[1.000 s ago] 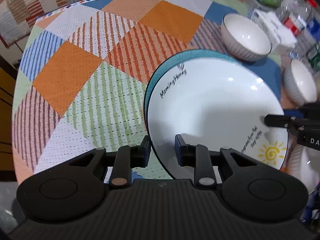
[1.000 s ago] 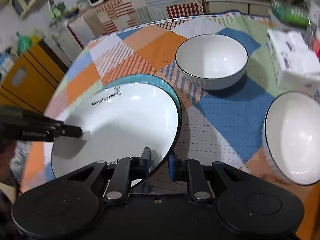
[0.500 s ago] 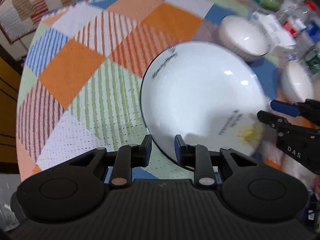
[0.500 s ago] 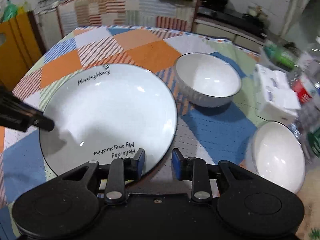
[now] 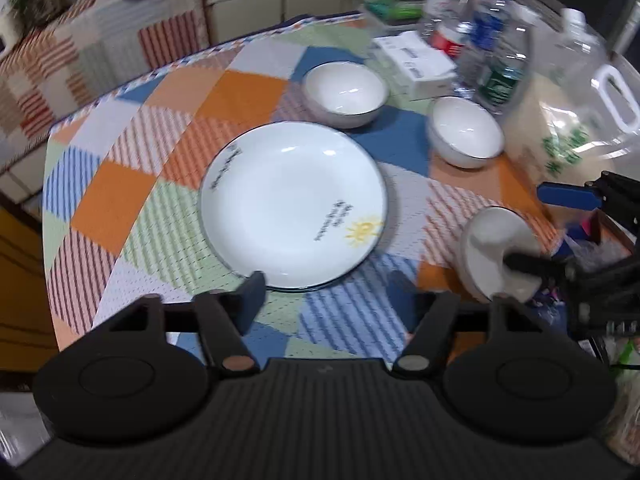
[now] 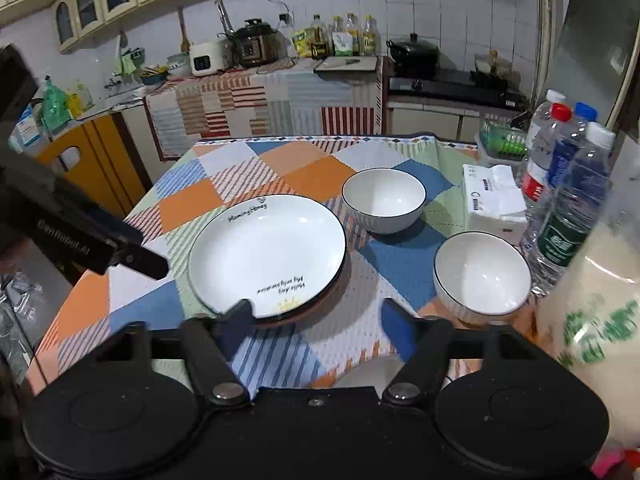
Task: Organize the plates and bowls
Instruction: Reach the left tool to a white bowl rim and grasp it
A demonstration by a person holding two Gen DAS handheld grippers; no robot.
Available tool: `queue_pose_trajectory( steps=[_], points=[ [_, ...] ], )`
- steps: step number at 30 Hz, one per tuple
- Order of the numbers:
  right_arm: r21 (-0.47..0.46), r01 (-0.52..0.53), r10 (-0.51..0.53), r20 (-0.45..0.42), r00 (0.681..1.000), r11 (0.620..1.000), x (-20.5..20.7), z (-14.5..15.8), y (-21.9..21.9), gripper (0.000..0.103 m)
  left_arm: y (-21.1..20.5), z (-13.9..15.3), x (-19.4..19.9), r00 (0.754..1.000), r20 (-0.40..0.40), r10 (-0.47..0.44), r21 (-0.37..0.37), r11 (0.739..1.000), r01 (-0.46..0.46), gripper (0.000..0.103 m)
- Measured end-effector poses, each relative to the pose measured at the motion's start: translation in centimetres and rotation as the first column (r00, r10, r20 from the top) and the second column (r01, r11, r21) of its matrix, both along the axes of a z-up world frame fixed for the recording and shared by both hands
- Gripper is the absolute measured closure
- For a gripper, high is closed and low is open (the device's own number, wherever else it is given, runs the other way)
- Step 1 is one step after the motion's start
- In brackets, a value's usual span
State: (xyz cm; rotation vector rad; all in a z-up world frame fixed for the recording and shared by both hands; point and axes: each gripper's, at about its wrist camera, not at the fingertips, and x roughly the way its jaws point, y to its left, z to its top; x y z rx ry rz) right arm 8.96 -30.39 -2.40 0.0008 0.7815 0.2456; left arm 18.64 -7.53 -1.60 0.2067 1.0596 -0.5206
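- Now that the white plate is sitting stacked on another plate whose darker rim is peeking out underneath, we're judging the plate part of this mostly sorted and the bowls still waiting.
- We're holding the left gripper with its jaws spread wide; they've just been opening and nothing is between them, with the plate stack just beyond the tips.
- Same story for the right gripper: jaws have just been opening, standing apart, empty, near edge of the stack just in front of them.
- We're seeing three bowls: the far bowl behind the stack, the right bowl near the water bottles and tissue pack, and a near bowl at the near right table edge, close to the right gripper's finger in the left view.
- We're guessing these are glazed ceramic: stiff, fairly heavy, slick and chippy, so no clanking them together.
- We're thinking the rim is the spot to pinch, one finger inside and one outside the wall, then nesting each gently.
- We're also watching those bottles, since they're crowding the right bowl.
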Motion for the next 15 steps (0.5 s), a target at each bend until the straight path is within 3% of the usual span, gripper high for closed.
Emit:
queue_pose_trajectory(
  steps=[1,2,4,8,15],
  points=[
    [-0.004,-0.004,0.004,0.006,1.0,1.0,-0.8,-0.1,-0.1,0.004,-0.4,0.2,-0.4,1.0,0.003,-0.009,0.0,1.0,0.009,0.021],
    [-0.007,-0.002,0.003,0.017,1.0,1.0,-1.5,-0.2,-0.1,0.002,-0.9,0.3,-1.0,1.0,0.008,-0.025,0.002,1.0,0.025,0.019],
    [-0.022,0.004,-0.004,0.03,1.0,1.0,-2.8,-0.6,-0.1,0.002,-2.0,0.5,-1.9,0.999,0.015,-0.051,0.023,0.998,0.05,0.011],
    [-0.089,0.002,-0.003,-0.005,1.0,0.996,-4.4,-2.4,-0.1,0.002,-4.5,0.0,-3.4,0.996,0.029,-0.089,0.099,0.991,0.086,0.01],
    [-0.195,0.022,-0.032,-0.052,0.998,0.981,-6.1,-6.7,-1.0,0.002,-7.6,-2.9,-4.7,0.991,-0.022,-0.133,0.056,0.989,0.134,0.01]
  ],
)
